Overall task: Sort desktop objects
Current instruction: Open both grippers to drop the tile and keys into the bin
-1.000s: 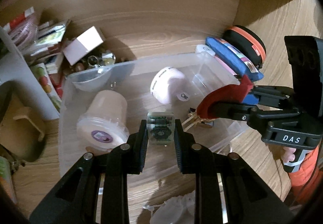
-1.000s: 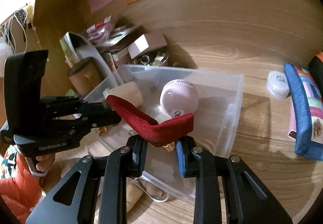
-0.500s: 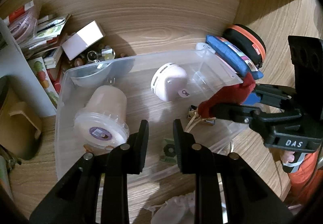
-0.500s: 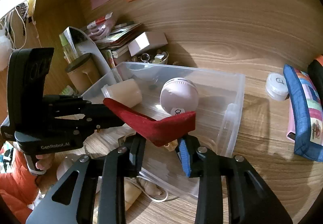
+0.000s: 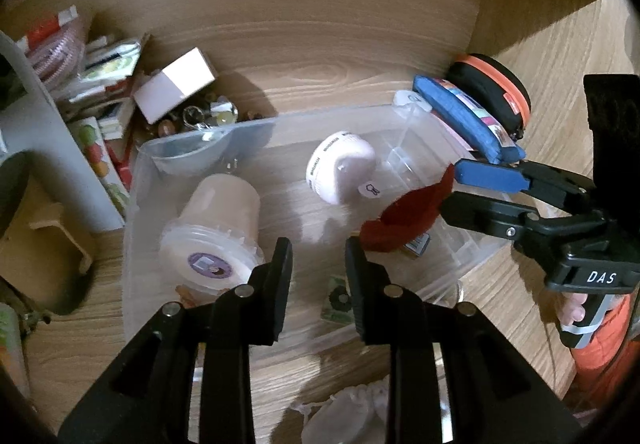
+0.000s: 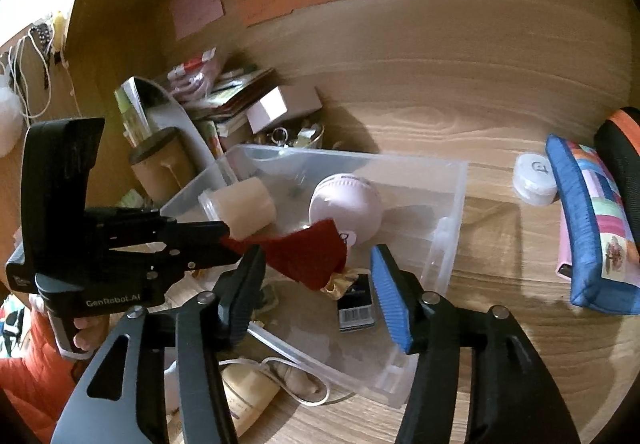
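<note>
Red cloth, a small pouch (image 6: pixel 310 258) by the look of it, sits loose inside the clear plastic bin (image 6: pixel 448 228), just ahead of the right gripper (image 6: pixel 318 286), whose jaws stand wide apart around nothing; the pouch lies between and slightly beyond its fingertips, nearer the black finger than the blue-padded one (image 6: pixel 390 294). From the other side the same pouch (image 5: pixel 404 219) shows at the bin's right end (image 5: pixel 472 256), touching the tips of the right gripper (image 5: pixel 452 185) as it reaches over the wall. The left gripper (image 5: pixel 318 264) is also released, its two black fingers parted over the bin's near side, with a small green packet (image 5: pixel 338 298) lying on the bin floor just below and to the right of the gap. A pale lidded tub (image 5: pixel 216 232) lies on its side to the left of those fingers, and a round pinkish-white case (image 5: pixel 342 169) rests further back in the middle. Outside the bin, a blue pencil case (image 6: pixel 592 224) lies on the wooden desk (image 6: pixel 500 244) to the right.
</note>
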A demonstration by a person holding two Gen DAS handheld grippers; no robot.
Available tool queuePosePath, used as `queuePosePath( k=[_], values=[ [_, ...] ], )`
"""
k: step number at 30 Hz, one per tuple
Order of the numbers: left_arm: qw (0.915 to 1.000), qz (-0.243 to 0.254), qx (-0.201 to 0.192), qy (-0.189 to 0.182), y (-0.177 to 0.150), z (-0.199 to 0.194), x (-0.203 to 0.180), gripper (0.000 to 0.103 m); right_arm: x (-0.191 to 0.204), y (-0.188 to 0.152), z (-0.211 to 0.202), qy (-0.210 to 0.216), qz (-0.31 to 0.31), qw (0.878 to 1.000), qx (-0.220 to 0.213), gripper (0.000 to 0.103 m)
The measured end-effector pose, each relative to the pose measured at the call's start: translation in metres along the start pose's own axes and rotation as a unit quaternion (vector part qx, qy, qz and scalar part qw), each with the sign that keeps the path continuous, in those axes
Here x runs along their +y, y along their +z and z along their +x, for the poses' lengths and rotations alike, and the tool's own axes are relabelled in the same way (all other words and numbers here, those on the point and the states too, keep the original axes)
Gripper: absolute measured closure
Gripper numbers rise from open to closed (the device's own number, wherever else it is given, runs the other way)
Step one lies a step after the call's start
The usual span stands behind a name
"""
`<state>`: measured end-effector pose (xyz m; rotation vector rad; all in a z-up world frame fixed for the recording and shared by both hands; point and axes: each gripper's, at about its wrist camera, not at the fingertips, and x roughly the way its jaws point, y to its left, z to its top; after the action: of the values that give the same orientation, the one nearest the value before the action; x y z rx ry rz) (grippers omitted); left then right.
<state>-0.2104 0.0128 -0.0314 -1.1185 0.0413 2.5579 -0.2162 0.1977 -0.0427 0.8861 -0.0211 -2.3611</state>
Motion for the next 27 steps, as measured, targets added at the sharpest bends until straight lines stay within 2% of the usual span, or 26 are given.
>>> queuePosePath(
  k=[7,9,13,18,23,27],
  values=[
    [0.999,0.005,-0.026,0.035,-0.001,-0.029,-0.004,0.061,0.004,0.003,-0.006,-0.01,-0.01,1.0,-0.009,0.048],
    [0.998,0.012,-0.037,0.05,-0.003,-0.041,-0.007,0.051,0.006,0.005,-0.009,-0.01,-0.013,1.0,-0.014,0.043],
    [0.9948,0.025,-0.065,0.075,-0.009,-0.068,-0.013,0.042,0.013,0.008,-0.021,-0.003,-0.016,1.0,-0.022,0.04],
    [0.9907,0.037,-0.088,0.096,-0.019,-0.095,-0.018,0.023,0.027,0.009,-0.042,0.007,-0.02,0.999,-0.034,0.033],
    [0.9874,0.035,-0.107,0.111,-0.033,-0.119,-0.019,0.015,0.041,0.005,-0.067,0.006,-0.033,0.998,-0.046,0.032],
    [0.9872,0.023,-0.109,0.114,-0.048,-0.131,-0.016,0.013,0.052,-0.003,-0.084,0.003,-0.042,0.998,-0.051,0.029]
  ],
)
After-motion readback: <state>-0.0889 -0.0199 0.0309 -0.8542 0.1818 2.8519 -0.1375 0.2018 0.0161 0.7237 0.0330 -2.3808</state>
